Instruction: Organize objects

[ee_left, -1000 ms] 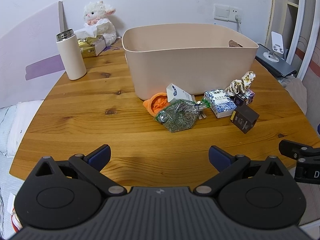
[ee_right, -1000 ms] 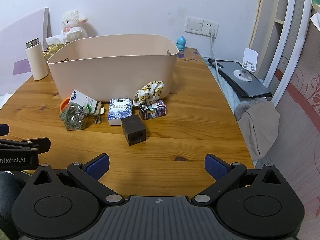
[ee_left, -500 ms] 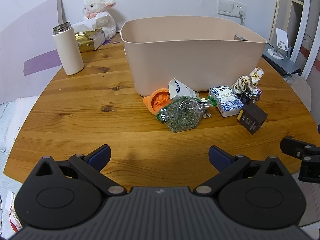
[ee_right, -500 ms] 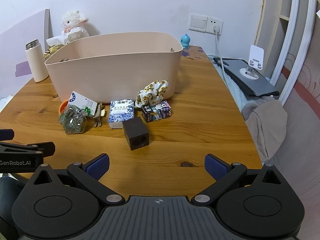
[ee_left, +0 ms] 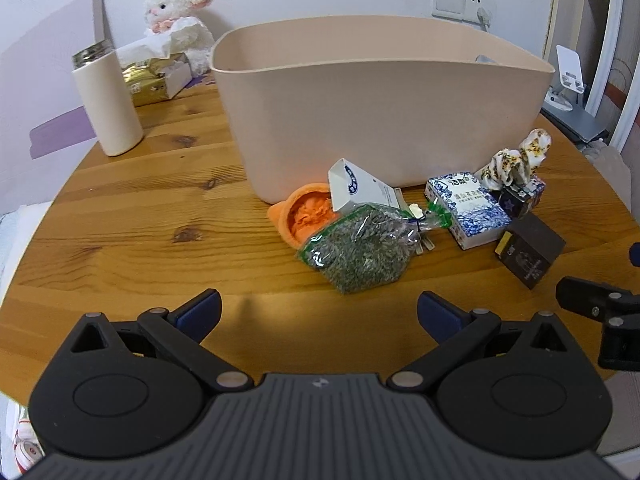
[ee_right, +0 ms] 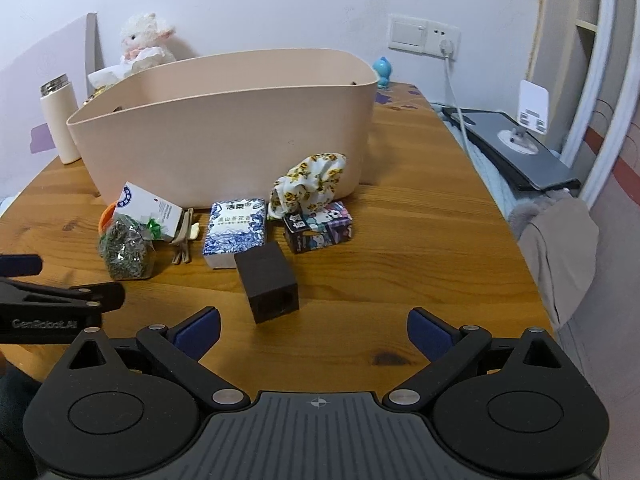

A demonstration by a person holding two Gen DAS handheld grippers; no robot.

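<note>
A large beige bin [ee_left: 380,104] [ee_right: 224,128] stands on the round wooden table [ee_left: 140,216]. In front of it lie an orange cloth [ee_left: 306,214], a white carton [ee_left: 360,190], a clear bag of dried herbs [ee_left: 360,250] [ee_right: 126,248], a blue-white box [ee_left: 468,208] [ee_right: 236,226], a floral scrunchie [ee_right: 310,180], a cartoon-print box [ee_right: 318,226] and a dark brown box [ee_left: 528,250] [ee_right: 270,280]. My left gripper [ee_left: 318,312] is open, just short of the herb bag. My right gripper [ee_right: 314,332] is open, just short of the dark brown box.
A white flask [ee_left: 106,100], a gold packet [ee_left: 146,80] and a plush lamb [ee_left: 176,16] stand at the back left. A blue figurine [ee_right: 384,70] sits by the wall socket. A grey device with a stand [ee_right: 520,140] and folded cloth [ee_right: 560,240] lie off the table's right edge.
Both grippers have moved forward toward the objects in front of the bin, which now look larger and nearer. Both stay open; nothing on the table has moved.
</note>
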